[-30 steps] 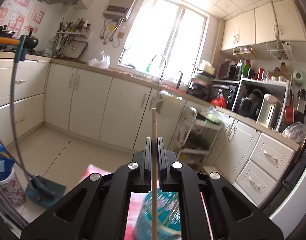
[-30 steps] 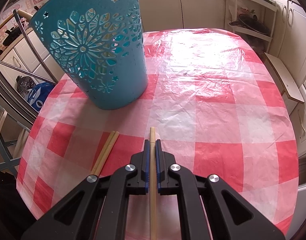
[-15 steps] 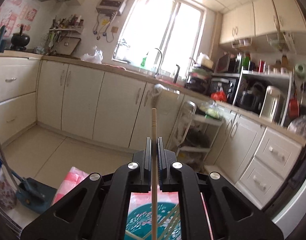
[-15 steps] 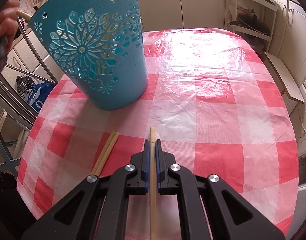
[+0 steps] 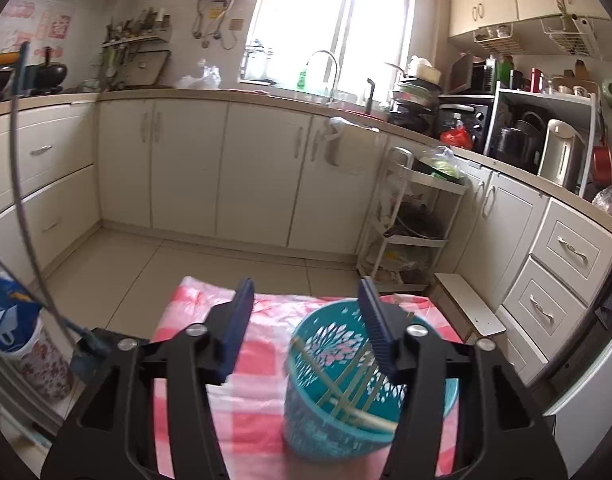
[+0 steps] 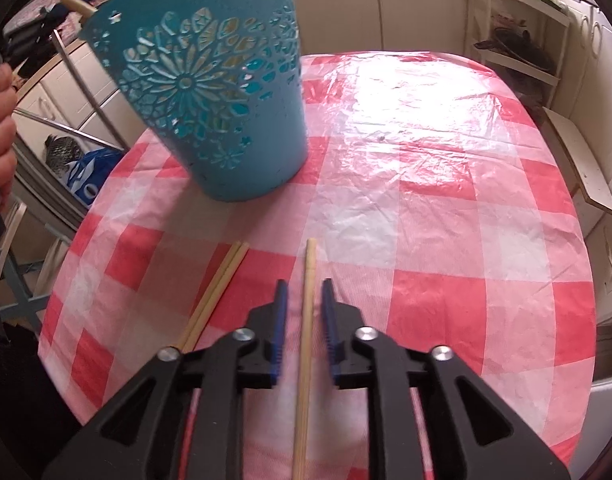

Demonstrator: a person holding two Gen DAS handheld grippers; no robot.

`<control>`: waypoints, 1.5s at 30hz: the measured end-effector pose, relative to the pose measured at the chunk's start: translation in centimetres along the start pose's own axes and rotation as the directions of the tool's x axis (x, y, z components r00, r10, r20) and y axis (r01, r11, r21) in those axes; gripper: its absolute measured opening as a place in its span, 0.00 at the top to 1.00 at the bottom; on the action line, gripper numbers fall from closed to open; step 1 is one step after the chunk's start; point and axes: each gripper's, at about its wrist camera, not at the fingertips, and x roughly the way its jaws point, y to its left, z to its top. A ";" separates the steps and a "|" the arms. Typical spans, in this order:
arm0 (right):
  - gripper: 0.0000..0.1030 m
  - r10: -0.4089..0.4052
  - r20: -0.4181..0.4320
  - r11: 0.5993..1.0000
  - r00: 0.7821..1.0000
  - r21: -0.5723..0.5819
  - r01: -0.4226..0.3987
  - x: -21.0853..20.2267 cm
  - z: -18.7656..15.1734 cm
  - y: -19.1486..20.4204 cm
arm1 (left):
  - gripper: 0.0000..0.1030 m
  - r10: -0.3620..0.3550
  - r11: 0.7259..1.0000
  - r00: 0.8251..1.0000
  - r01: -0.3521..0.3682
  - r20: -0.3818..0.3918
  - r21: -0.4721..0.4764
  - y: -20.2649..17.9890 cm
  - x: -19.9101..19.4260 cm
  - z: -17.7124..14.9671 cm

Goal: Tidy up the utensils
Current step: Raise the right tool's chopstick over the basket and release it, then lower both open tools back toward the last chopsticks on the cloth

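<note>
Checked tablecloth (image 6: 425, 208) | right tool (image 6: 304, 292) parted, straddling chopstick (image 6: 307, 304) | left tool (image 5: 306, 300) spread above basket (image 5: 306, 420)

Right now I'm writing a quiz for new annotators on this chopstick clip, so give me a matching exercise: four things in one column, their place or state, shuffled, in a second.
Things:
1. left gripper
2. single chopstick
3. pair of chopsticks
4. teal basket

Places or states:
A. lying together on the checked tablecloth, left of the right gripper
B. open wide above the basket, holding nothing
C. standing on the cloth with chopsticks inside
D. between the right gripper's parted fingers

Pairs: 1-B, 2-D, 3-A, 4-C
</note>
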 end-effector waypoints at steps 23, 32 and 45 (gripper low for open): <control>0.94 0.332 0.527 0.881 0.782 0.123 -0.457 -11.2 5.6 -0.5 | 0.28 0.098 0.960 0.990 -0.121 -0.100 -0.254 6.8 -4.7 -2.3; 0.94 0.086 0.730 0.935 0.678 0.176 -0.308 -12.1 17.0 2.2 | 0.25 0.087 0.952 0.991 -0.113 -0.104 -0.283 7.4 -4.7 -2.0; 0.77 0.051 0.618 0.973 0.784 0.145 -0.178 -8.8 12.9 3.6 | 0.21 0.101 0.949 0.985 -0.137 -0.137 -0.285 7.9 -4.7 -2.1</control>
